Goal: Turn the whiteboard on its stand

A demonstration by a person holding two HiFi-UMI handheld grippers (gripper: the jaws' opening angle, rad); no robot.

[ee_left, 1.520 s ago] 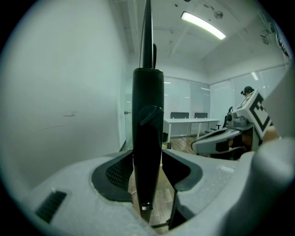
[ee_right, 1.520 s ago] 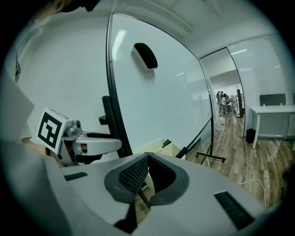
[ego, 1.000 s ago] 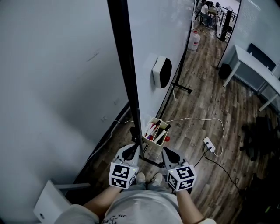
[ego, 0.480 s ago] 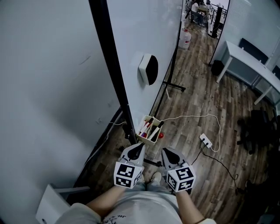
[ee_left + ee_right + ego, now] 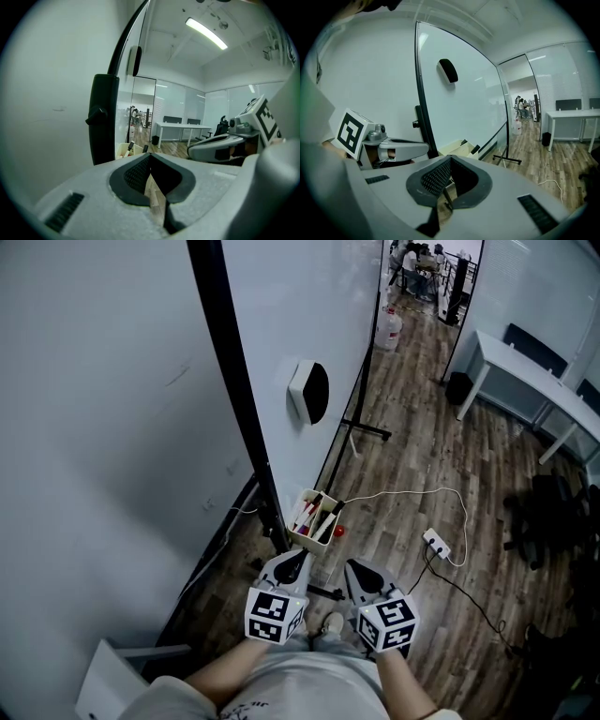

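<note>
Claws parallel: left claw (image 5: 293, 557), right claw (image 5: 353, 566).

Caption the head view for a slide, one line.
Left gripper and right gripper, both shut and empty, poised by the whiteboard and the marker box.

A wood floor (image 5: 412, 456) ran off toward a far room where people (image 5: 412, 254) sat. A white cable (image 5: 412, 491) looped across it to a power strip (image 5: 436, 545), and a black lead (image 5: 469, 596) ran on from there. An open box (image 5: 314, 518) held markers, with a small red thing (image 5: 338, 531) just beside it. A white desk (image 5: 525, 367) stood at the right, a black bin (image 5: 457, 388) at its near end. A water jug (image 5: 389, 329) stood farther off, and a black chair (image 5: 553, 512) sat by the right edge.
</note>
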